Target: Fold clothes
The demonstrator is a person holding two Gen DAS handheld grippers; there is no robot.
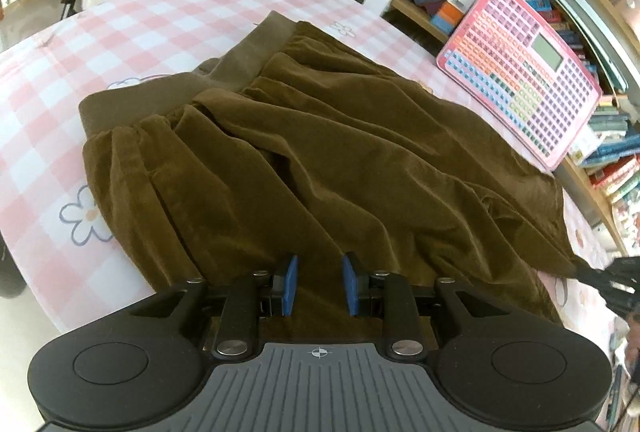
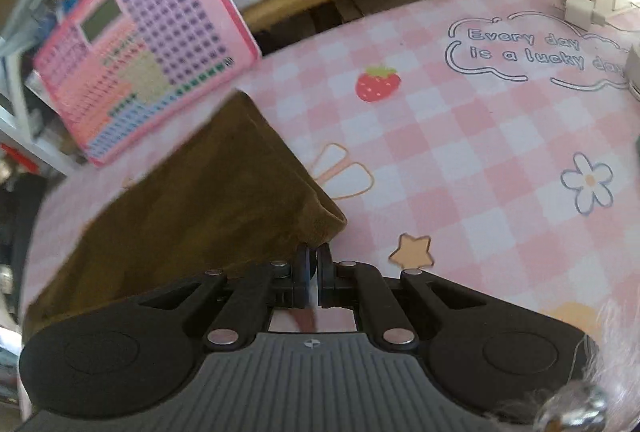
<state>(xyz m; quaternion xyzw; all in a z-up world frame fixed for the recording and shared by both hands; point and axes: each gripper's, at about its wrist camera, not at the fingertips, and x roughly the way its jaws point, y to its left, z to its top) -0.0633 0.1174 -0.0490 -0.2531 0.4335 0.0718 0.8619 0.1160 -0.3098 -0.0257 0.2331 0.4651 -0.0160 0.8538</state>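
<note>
On the pink checked tablecloth [image 1: 168, 16] our brown skirt [image 1: 320, 136] lies spread, waistband away from us; our left gripper [image 1: 319, 284] hovers over its near hem, blue pads apart and holding nothing; our right gripper [image 2: 313, 272] is clamped on a lifted corner of the skirt [image 2: 208, 192]; a pink keyboard toy [image 1: 524, 72] leans beside the bookshelf [image 1: 592, 136].
</note>
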